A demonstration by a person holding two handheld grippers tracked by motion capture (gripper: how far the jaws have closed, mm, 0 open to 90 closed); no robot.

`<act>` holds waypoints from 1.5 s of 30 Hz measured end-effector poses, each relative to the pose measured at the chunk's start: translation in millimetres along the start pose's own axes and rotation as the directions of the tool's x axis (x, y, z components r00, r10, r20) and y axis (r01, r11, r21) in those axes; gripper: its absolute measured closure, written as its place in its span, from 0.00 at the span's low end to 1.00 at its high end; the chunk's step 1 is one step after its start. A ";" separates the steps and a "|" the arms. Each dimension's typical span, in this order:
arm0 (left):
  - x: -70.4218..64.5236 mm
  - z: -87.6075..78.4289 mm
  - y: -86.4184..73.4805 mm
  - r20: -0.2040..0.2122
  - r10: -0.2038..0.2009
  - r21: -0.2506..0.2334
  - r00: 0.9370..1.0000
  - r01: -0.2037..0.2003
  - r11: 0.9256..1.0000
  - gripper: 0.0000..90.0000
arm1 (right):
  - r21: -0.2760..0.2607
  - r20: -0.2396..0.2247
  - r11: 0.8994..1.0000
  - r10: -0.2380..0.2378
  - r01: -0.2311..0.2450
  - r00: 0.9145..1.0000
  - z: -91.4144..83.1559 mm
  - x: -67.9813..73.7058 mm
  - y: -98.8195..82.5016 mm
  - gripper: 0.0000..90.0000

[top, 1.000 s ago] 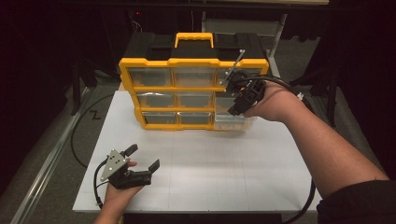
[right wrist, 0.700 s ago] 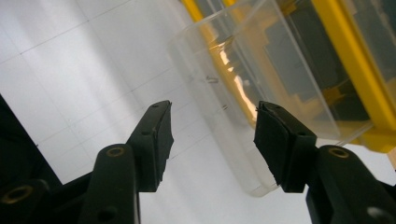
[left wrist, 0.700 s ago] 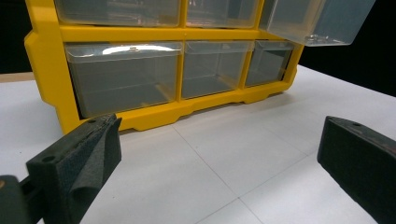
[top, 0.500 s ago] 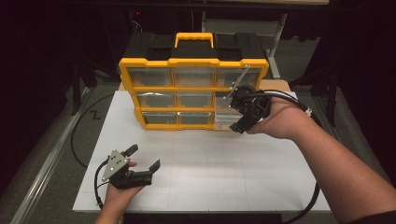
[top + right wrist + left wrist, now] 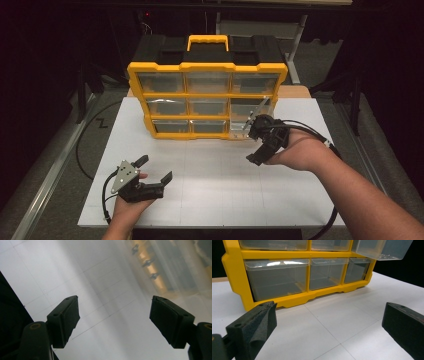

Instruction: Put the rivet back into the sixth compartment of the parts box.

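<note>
A yellow organizer [image 5: 207,66] with clear drawers stands at the back of the white table [image 5: 215,200]. Its middle-right drawer [image 5: 248,120] is pulled out; it also appears at the top right of the left gripper view [image 5: 382,248]. My right gripper [image 5: 251,143] hangs just in front of and below that drawer. Its jaws have just been opening and nothing is between them [image 5: 115,317]. The drawer is a blur above it, with small screws [image 5: 146,263] inside. My left gripper [image 5: 155,168] rests open and empty on the near left of the table, pointing at the organizer's bottom row [image 5: 277,280].
A black cable [image 5: 82,150] loops on the floor off the table's left edge, beside a metal rail [image 5: 45,175]. The right gripper's cable [image 5: 327,220] trails along the forearm. Bare white tabletop lies between the two grippers.
The right gripper has dropped down and toward the near side, away from the pulled-out drawer, and its jaws stand wider apart. The drawer stays out. The left gripper has not moved.
</note>
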State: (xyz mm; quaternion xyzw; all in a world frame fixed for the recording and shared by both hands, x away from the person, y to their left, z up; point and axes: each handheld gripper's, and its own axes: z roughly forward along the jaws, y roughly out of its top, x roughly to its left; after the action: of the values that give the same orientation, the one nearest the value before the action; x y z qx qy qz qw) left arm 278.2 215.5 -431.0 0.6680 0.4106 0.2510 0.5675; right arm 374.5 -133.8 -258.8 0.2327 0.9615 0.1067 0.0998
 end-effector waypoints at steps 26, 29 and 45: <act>-0.7 3.6 -2.9 0.007 0.001 0.026 1.000 -0.002 1.000 0.00 | 0.024 0.030 0.999 -0.029 0.028 0.999 116.5 33.0 -53.4 0.01; -0.8 4.3 -3.4 0.008 0.003 0.032 1.000 -0.003 0.999 0.00 | -0.015 0.035 1.000 -0.013 0.013 0.999 121.5 33.4 -59.3 0.01; -0.5 6.8 -4.9 -0.006 0.010 0.056 1.000 -0.010 0.998 0.00 | -0.246 0.045 0.963 0.122 -0.107 0.992 129.9 25.1 -88.6 0.01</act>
State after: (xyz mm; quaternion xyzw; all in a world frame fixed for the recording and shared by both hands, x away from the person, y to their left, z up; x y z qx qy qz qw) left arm 282.1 211.4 -437.2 0.6848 0.4160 0.2444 0.5462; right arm 346.3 -178.4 -409.0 0.2769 0.9227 0.2222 0.1500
